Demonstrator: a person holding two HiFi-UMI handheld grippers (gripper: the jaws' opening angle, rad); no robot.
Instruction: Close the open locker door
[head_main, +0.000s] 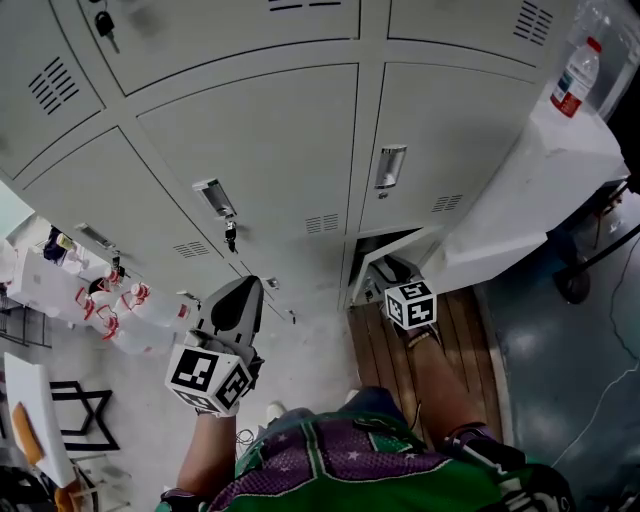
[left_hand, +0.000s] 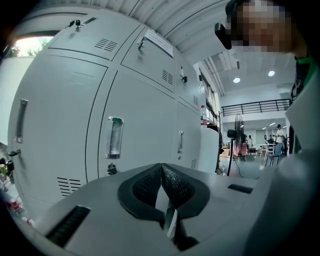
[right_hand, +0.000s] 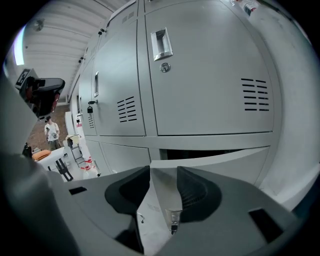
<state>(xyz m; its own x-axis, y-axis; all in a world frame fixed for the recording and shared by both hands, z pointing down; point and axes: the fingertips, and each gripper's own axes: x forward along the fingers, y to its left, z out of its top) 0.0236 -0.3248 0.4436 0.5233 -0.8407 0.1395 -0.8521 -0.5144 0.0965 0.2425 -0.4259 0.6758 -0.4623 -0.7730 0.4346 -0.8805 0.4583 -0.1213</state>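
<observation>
The open locker door (head_main: 400, 243) belongs to the bottom locker, low in the head view just right of centre, and stands ajar over a dark opening. My right gripper (head_main: 388, 272) reaches down to its free edge. In the right gripper view the grey door (right_hand: 215, 162) runs off to the right and its corner fills the gap of my right gripper (right_hand: 163, 175), touching both pads. My left gripper (head_main: 245, 288) hangs left of it in front of shut lockers, apart from the door. In the left gripper view my left gripper (left_hand: 161, 172) is shut with nothing in it.
Shut grey lockers with recessed handles (head_main: 390, 165) fill the wall, and a key (head_main: 230, 235) hangs from one. A white cabinet (head_main: 560, 150) with a bottle (head_main: 573, 80) stands right of the open door. A white rack (head_main: 60, 290) with red items is at the left.
</observation>
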